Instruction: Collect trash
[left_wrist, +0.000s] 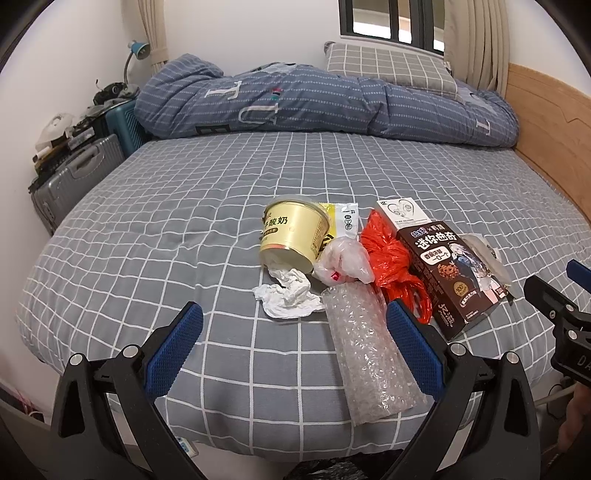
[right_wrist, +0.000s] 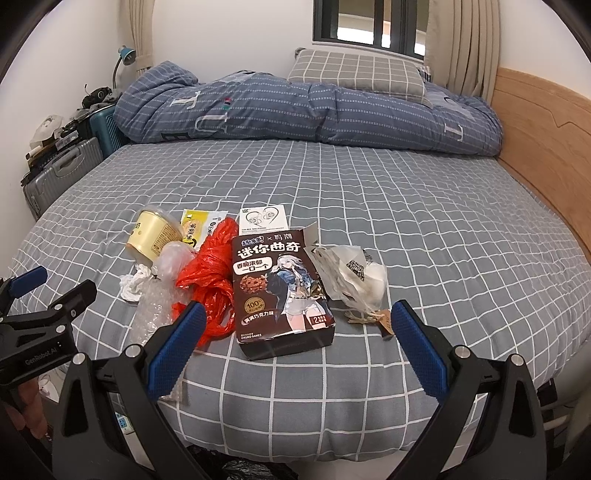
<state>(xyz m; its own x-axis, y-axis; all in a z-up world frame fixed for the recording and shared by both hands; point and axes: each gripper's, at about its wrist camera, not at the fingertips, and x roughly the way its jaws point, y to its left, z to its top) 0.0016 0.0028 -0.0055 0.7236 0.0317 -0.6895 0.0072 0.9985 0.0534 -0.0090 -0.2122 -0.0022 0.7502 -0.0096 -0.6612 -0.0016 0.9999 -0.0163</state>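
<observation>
Both tongs hang spread wide over the near edge of the bed (left_wrist: 221, 177), gripping nothing. The left tongs (left_wrist: 293, 317) frame the roll of bubble wrap (left_wrist: 365, 347), which lies lengthwise between the blue pads without touching either one. The right tongs (right_wrist: 299, 317) frame the brown cookie box (right_wrist: 280, 284), lying flat on the grey checked sheet with its top flap open.

The trash sits in one loose cluster near the bed's front edge. A yellow yogurt tub (left_wrist: 291, 232) lies tipped on its side, its mouth against a crumpled white tissue (left_wrist: 288, 295). Beside it a clear plastic bag (left_wrist: 345, 262) touches a scrunched red plastic bag (left_wrist: 391, 262), which lies against the box's left side. Behind the box is a small white earphone box (right_wrist: 262, 218) (lying flat), and to its right a crumpled clear wrapper (right_wrist: 354, 277). A folded blue quilt (right_wrist: 295, 107) lies well apart at the far side
</observation>
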